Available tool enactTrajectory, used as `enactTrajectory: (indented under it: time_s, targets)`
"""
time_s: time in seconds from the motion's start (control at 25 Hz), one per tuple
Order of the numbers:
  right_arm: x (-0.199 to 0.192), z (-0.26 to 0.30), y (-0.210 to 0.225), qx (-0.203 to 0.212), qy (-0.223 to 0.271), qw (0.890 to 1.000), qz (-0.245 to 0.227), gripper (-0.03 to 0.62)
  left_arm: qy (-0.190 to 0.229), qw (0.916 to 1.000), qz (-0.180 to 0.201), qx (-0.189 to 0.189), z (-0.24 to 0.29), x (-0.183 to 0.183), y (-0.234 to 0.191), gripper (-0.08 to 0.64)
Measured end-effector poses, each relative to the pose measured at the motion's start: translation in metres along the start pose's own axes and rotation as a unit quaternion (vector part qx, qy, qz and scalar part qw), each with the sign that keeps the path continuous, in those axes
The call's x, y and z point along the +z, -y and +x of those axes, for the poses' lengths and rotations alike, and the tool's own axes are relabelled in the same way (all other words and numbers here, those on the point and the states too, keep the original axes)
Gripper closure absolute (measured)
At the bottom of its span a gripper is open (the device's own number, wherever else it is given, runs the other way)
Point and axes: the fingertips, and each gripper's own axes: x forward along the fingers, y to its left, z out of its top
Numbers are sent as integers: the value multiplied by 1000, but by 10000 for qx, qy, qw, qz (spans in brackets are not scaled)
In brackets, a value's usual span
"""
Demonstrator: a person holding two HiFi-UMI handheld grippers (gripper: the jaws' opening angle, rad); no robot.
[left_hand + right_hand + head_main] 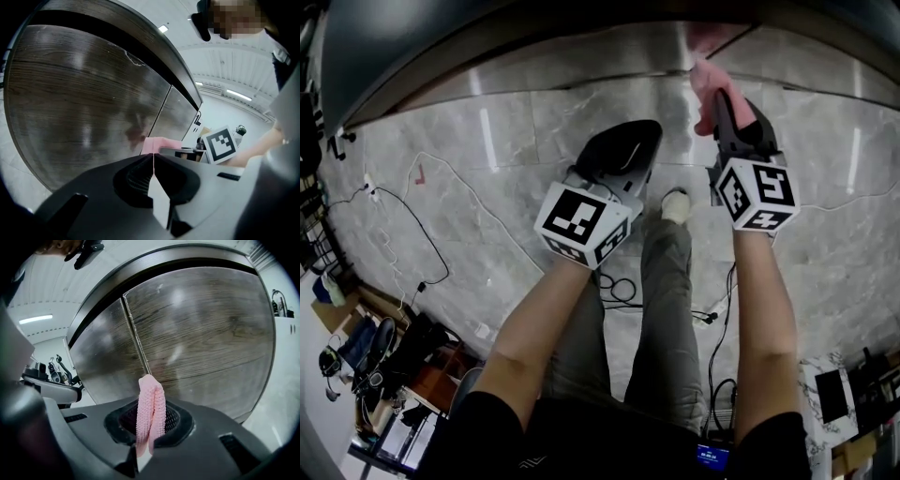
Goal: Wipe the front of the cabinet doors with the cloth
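My right gripper (724,105) is shut on a folded pink cloth (150,413), which sticks out beyond the jaws. The pink cloth (707,82) points toward the dark wood-grain cabinet doors (197,333), close to the vertical seam between them (137,341). My left gripper (153,159) is shut with nothing in it, held lower and to the left beside the right one. The left gripper (623,150) hangs over the floor in the head view. The cabinet doors (84,98) fill the left gripper view, with the pink cloth (157,144) showing just past the jaws.
Grey marble floor tiles (469,169) run below the cabinet base. Cables (403,225) trail across the floor at left, with bags and gear (384,356) heaped at lower left. The person's leg and shoe (675,204) stand between the grippers.
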Motion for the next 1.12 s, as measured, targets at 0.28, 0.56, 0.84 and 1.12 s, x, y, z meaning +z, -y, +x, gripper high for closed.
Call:
enactTrajectory:
  time_s: [0.28,0.56,0.84,1.12]
  targets:
    - [5,-37,-13,174,-79,9998,66,548,26,10000,25,-22,-3,18,30,546]
    - [49,-63,-20,299,246,9992,86,548,99,9999,33,-4,-13,39,58,546]
    - [85,-80,-28,451,495,9977,-33,548,250,9996,65,86,-17,58,72,546]
    - [98,-97,-49,484,511,9975,-108,548,419,9991,-62,45,-31,75,77,546]
